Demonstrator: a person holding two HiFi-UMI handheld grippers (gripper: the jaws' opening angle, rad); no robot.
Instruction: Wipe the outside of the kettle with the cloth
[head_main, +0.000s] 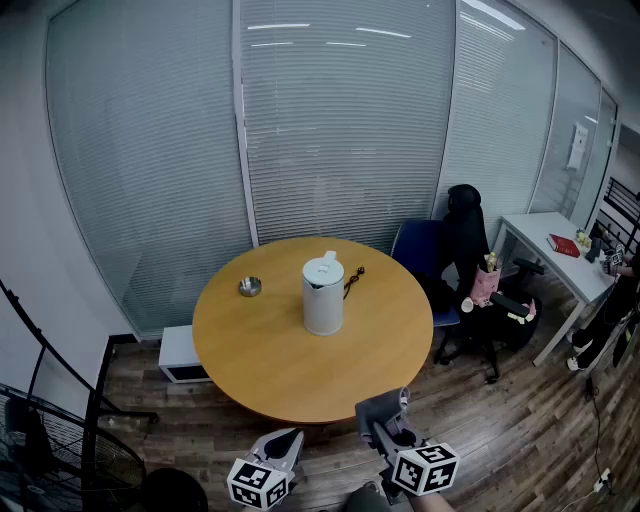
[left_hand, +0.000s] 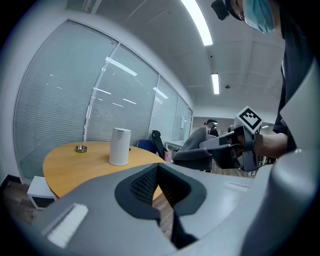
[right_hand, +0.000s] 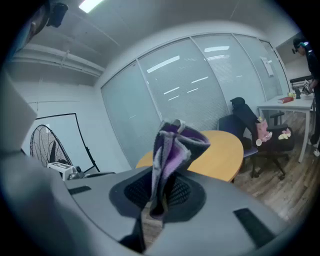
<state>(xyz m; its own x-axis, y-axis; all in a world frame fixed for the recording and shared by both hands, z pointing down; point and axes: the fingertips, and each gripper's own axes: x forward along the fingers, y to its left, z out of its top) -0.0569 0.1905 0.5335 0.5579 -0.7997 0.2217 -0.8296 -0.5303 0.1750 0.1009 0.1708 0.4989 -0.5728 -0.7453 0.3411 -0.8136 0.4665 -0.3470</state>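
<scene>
A white kettle (head_main: 322, 295) stands upright near the middle of the round wooden table (head_main: 270, 360); it also shows in the left gripper view (left_hand: 120, 146). Both grippers hover off the table, in front of its near edge. My left gripper (head_main: 290, 438) (left_hand: 159, 172) is shut with nothing between its jaws. My right gripper (head_main: 385, 406) (right_hand: 159, 195) is shut on a bunched grey and purple cloth (right_hand: 172, 147), which sticks up from the jaws and hides the kettle in the right gripper view. The cloth (left_hand: 195, 150) shows in the left gripper view too.
A small metal dish (head_main: 250, 287) and a dark cord (head_main: 352, 281) lie on the table by the kettle. Office chairs (head_main: 470, 270) and a white desk (head_main: 560, 250) stand at the right, a fan (head_main: 60, 450) at the left, a white box (head_main: 182, 355) under the table.
</scene>
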